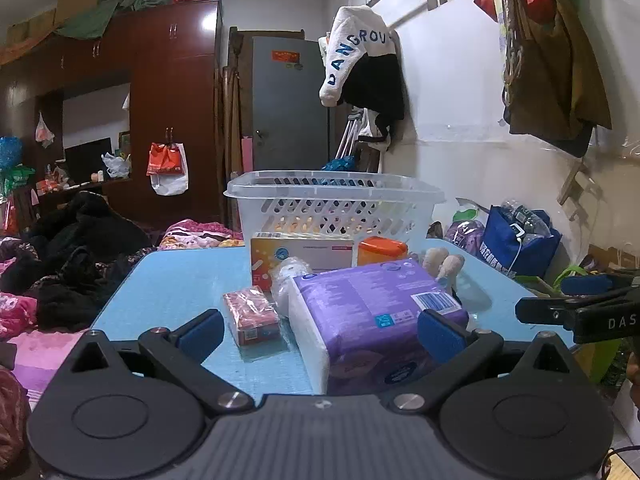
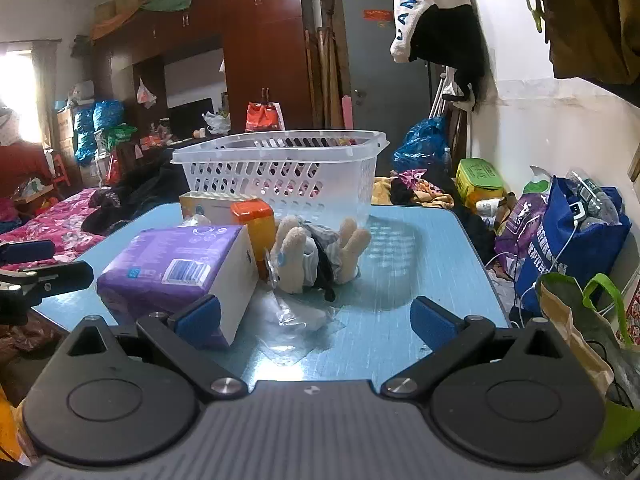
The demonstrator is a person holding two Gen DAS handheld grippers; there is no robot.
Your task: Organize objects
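- Looking along the left gripper point(image 1: 320, 328): its jaws stand wide apart, gripping nothing. The purple pack point(image 1: 372, 312) lies on the blue table point(image 1: 176, 284) just ahead, a red packet point(image 1: 252, 314) to its left, a box point(image 1: 300, 254) and orange-lidded jar point(image 1: 382, 250) behind, then the basket point(image 1: 334, 204).
- Looking along the right gripper point(image 2: 316, 316): jaws likewise apart and empty. A plush toy point(image 2: 312, 256) lies between pack point(image 2: 176, 264) and basket point(image 2: 280, 168); clear wrap point(image 2: 296, 320) lies nearest.

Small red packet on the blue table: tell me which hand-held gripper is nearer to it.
Left. The left hand-held gripper has the small red packet just ahead, near its left finger. The right hand-held gripper sits farther right, beyond the purple pack.
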